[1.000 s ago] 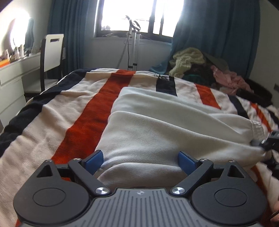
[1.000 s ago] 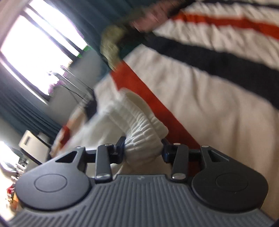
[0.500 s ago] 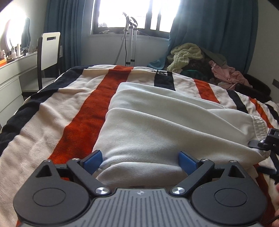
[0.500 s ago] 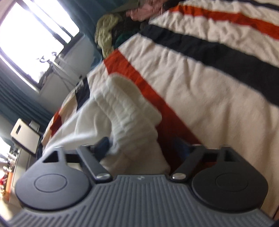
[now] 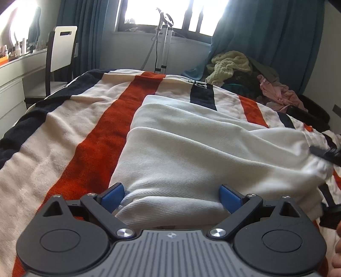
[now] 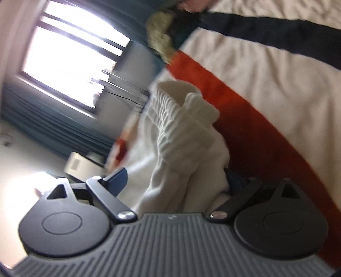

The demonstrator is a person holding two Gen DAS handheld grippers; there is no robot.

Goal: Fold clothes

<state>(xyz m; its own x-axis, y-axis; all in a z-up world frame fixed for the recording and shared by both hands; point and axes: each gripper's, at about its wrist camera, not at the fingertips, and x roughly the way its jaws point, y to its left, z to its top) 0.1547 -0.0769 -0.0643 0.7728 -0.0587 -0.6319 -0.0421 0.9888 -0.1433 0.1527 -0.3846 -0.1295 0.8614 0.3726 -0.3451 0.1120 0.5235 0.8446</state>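
Left tool (image 5: 171,192) spread wide, white garment (image 5: 191,153) bunched between its fingers, unclamped. Right tool (image 6: 174,181) likewise apart around the ribbed cuff (image 6: 181,119). Garment lies on the striped bed (image 5: 64,138). Risk: loose cloth slips, fold skews. Right view blurred; garment's near edge hidden.

Bright window (image 5: 170,15) (glare-washed), blue curtains (image 5: 266,38), white chair (image 5: 61,49), pale dresser (image 5: 12,85), striped bedspread (image 5: 74,127)
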